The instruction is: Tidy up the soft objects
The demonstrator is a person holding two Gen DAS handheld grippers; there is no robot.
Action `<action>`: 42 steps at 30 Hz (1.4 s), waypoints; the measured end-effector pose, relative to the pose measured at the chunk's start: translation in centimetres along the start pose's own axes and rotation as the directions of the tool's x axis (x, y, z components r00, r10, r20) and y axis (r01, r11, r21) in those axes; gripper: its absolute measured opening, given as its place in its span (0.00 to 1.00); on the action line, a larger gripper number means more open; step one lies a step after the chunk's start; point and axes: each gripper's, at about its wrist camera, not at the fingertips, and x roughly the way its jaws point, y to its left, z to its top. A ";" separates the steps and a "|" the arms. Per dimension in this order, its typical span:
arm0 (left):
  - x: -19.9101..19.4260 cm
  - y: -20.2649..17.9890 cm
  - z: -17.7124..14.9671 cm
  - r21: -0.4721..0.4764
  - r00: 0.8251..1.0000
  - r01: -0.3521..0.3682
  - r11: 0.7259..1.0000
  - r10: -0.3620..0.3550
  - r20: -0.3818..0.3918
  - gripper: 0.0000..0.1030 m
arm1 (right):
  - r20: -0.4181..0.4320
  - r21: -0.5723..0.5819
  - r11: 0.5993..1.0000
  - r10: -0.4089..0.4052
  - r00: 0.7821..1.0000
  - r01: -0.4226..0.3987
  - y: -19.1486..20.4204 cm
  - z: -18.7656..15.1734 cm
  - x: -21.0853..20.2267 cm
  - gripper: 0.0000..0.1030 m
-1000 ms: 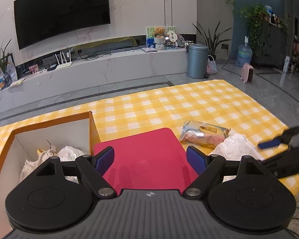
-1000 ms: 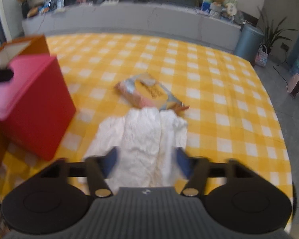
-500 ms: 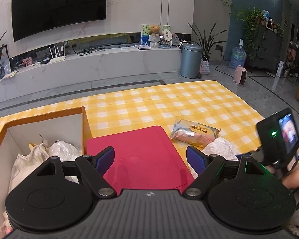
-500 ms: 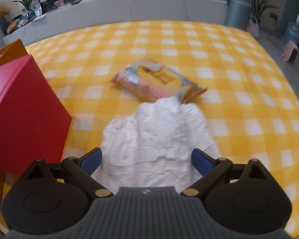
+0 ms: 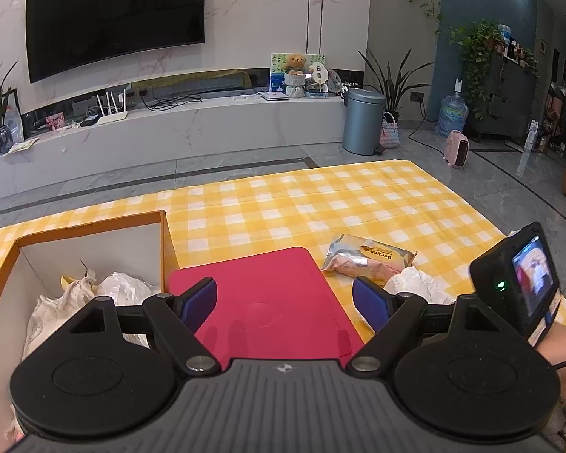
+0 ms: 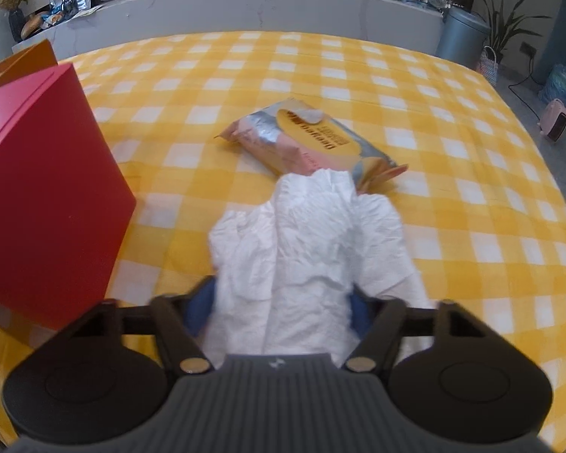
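— Right now, closing the right gripper (image 6: 279, 309) on the crumpled white cloth (image 6: 309, 249), just right of the red box (image 6: 45, 196); blue pads (image 6: 200, 307) either side of the folds, seemingly not yet squeezing.

— And the left gripper (image 5: 285, 302)?

— Hovering over the red box lid, fingers (image 5: 200, 302) wide apart, nothing between them. Probably waiting clear of the pick.

— Destination?

— Likely the orange carton (image 5: 164, 241) left of the red box, already holding pale soft things (image 5: 120, 288).

— Anything else loose?

— Wet-wipes pack (image 6: 309, 139) beyond the cloth, touching its far edge. Risks dragging along.
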 end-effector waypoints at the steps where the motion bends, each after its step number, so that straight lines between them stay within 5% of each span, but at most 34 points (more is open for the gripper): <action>1: 0.0 -0.1 0.0 0.003 1.000 0.000 1.000 0.000 0.002 0.93 | 0.000 -0.003 1.000 -0.010 1.000 0.010 -0.2 0.0 -0.1 0.44; 4: -0.2 -0.4 -0.2 0.020 1.000 0.003 1.000 -0.004 0.014 0.93 | -0.006 -0.046 0.999 -0.023 1.000 0.022 -0.5 0.0 -0.5 0.22; 11: -1.3 -1.4 0.1 0.008 0.999 0.034 0.999 -0.035 0.039 0.93 | 0.074 -0.056 0.998 0.033 0.997 -0.029 -1.9 0.3 -4.1 0.21; 15: -0.9 -2.6 1.1 -0.004 0.997 0.071 0.997 -0.071 -0.008 0.93 | 0.154 -0.038 0.999 0.031 0.988 -0.026 -4.0 0.7 -6.5 0.21; 20: 1.3 -5.8 2.6 0.110 0.997 0.073 0.991 -0.069 -0.046 0.93 | 0.185 0.076 0.997 0.015 0.983 -0.030 -7.8 1.3 -6.6 0.21; 23: 4.3 -7.2 4.1 0.081 0.989 0.060 0.995 -0.048 -0.143 0.93 | 0.191 0.153 0.988 0.008 0.982 -0.038 -9.9 1.5 -6.4 0.21; 29: 10.9 -8.4 6.5 -0.190 0.935 0.104 0.976 -0.161 -0.316 0.93 | 0.226 0.260 0.964 -0.003 0.974 -0.057 -12.9 1.6 -6.8 0.21; 34: 17.4 -9.2 7.2 -0.369 0.872 0.008 0.929 -0.187 -0.453 0.92 | 0.240 0.278 0.958 0.004 0.971 -0.073 -13.9 1.1 -6.9 0.21; 42: 24.2 -12.0 7.4 -0.399 0.801 -0.204 0.894 -0.082 -0.594 0.92 | 0.234 0.286 0.955 0.015 0.972 -0.083 -14.2 1.0 -6.5 0.21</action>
